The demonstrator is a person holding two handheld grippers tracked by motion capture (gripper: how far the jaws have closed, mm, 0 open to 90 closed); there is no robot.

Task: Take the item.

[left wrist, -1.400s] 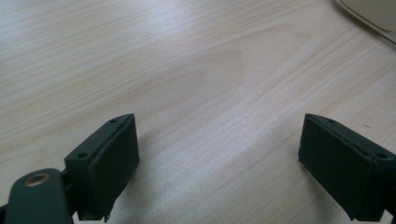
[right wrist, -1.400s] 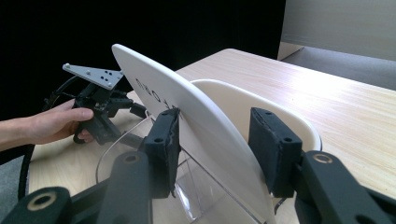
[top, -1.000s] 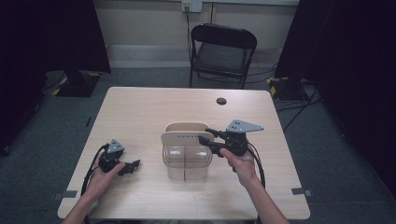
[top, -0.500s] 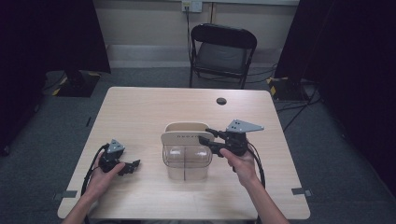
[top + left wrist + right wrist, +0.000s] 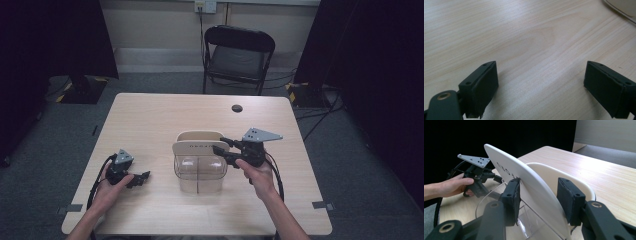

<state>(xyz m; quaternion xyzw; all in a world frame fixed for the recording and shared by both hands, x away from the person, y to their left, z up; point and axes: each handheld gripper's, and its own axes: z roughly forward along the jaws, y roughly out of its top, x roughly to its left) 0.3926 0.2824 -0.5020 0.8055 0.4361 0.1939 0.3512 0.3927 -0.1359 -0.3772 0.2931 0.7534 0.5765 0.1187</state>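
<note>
A clear plastic container (image 5: 200,172) stands in the middle of the wooden table (image 5: 150,120). Its cream lid (image 5: 195,148), with dark lettering, is tipped up on edge over the container's rim, and a second cream rounded part (image 5: 201,135) sits just behind it. My right gripper (image 5: 220,145) reaches in from the right. In the right gripper view its jaws (image 5: 539,192) are shut on the tilted lid (image 5: 531,182). My left gripper (image 5: 139,178) rests on the table at the left. It stands open over bare wood (image 5: 541,82), holding nothing.
A small black round thing (image 5: 237,108) lies near the table's far edge. A black folding chair (image 5: 240,52) stands beyond the table. A cable (image 5: 97,182) trails from the left gripper toward the table's near edge. Dark curtains hang at both sides.
</note>
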